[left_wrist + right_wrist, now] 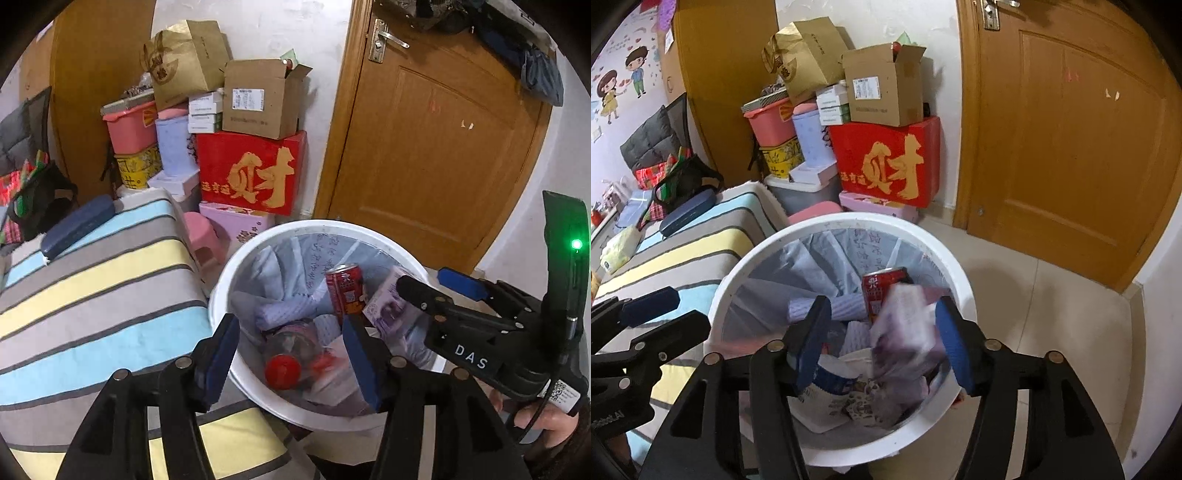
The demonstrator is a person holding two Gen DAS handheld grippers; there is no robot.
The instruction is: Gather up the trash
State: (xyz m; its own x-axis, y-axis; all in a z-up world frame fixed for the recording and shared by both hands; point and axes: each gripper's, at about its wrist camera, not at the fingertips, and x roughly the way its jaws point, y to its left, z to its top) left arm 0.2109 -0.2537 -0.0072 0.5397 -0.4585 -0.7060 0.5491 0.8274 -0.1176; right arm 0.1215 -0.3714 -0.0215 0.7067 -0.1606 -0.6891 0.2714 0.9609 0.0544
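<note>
A white trash bin (221, 288) (731, 280) with a pale liner stands on the floor beside the bed. Inside lie a red can (345, 288) (877, 291), a plastic bottle with a red cap (284, 369), paper scraps and wrappers. A purple-and-white packet (905, 328) (388, 306) is blurred between my right gripper's open fingers, over the bin; it looks free of both pads. My right gripper (882, 343) is open above the bin and also shows in the left wrist view (424, 291). My left gripper (291, 354) is open and empty over the bin's near rim.
A bed with a striped cover (92, 295) lies to the left, with a dark blue case (77, 225) and a tissue pack (618, 247) on it. Stacked boxes (251, 170) stand against the wall behind the bin. A wooden door (443, 147) is at the right, over a tiled floor (1052, 314).
</note>
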